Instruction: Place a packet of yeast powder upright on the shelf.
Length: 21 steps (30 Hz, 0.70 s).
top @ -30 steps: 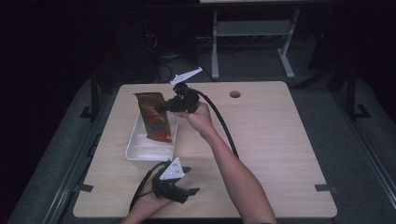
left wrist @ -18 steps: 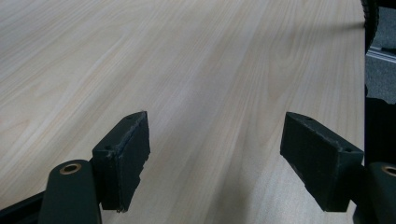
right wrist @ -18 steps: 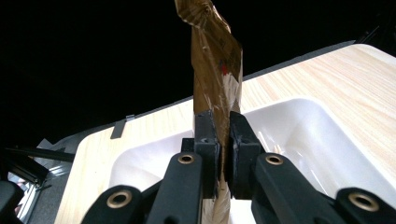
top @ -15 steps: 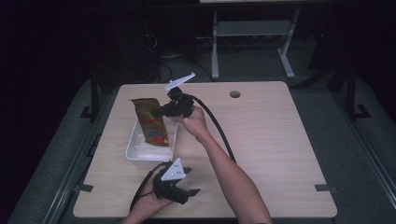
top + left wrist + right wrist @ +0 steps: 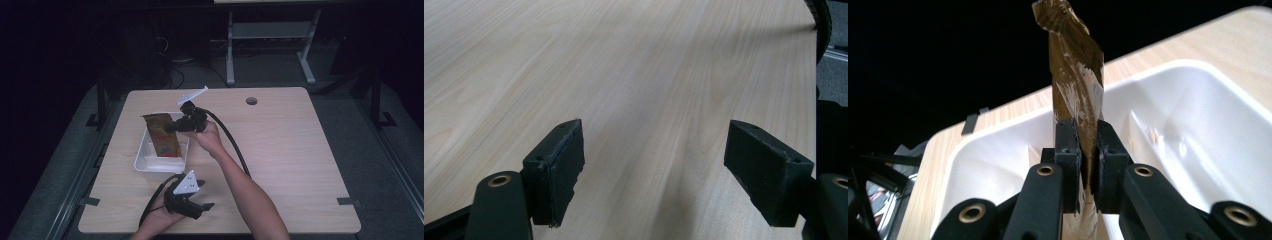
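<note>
My right tongs are clamped on the brown snack packet, which hangs over the white tray. My left tongs rest wide apart above the bare wooden surface.

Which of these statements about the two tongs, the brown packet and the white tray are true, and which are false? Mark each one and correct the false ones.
1. The right tongs are shut on the brown packet. True.
2. The left tongs grip a packet too. False: their jaws stand wide apart with nothing between them, above bare table.
3. The brown packet is held over the white tray. True.
4. The white tray stands at the table's right edge. False: in the high view it sits toward the left side.
5. The left tongs are inside the tray. False: they are near the table's front edge, outside it.
</note>
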Each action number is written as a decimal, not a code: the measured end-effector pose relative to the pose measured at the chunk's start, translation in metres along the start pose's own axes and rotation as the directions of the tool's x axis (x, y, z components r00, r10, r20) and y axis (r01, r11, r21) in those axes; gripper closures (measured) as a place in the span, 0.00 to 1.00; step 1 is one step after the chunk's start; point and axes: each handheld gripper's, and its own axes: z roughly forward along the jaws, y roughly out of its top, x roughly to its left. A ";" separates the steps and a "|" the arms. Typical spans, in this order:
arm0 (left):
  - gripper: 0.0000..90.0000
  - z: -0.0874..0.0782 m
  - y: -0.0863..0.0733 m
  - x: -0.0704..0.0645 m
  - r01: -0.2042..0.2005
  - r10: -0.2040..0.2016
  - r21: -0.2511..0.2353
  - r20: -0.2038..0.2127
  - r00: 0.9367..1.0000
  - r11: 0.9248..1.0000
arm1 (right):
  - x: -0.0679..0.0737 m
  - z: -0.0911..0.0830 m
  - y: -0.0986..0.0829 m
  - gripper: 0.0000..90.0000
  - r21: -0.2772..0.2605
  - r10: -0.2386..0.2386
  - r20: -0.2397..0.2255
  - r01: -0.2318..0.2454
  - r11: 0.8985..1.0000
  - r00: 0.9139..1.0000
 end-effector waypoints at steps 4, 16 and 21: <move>0.26 0.000 0.000 0.000 0.002 -0.002 0.001 0.001 1.000 1.000 | -0.004 0.001 -0.008 0.90 0.015 0.025 -0.004 -0.025 1.000 1.000; 0.26 0.002 0.000 -0.001 -0.005 0.005 0.009 0.005 1.000 1.000 | -0.015 -0.010 -0.019 0.67 0.031 0.090 0.014 -0.090 0.995 0.996; 0.26 0.003 0.000 -0.001 -0.002 0.002 0.011 0.009 1.000 1.000 | -0.018 -0.018 -0.022 0.60 0.015 0.119 0.012 -0.119 0.993 0.993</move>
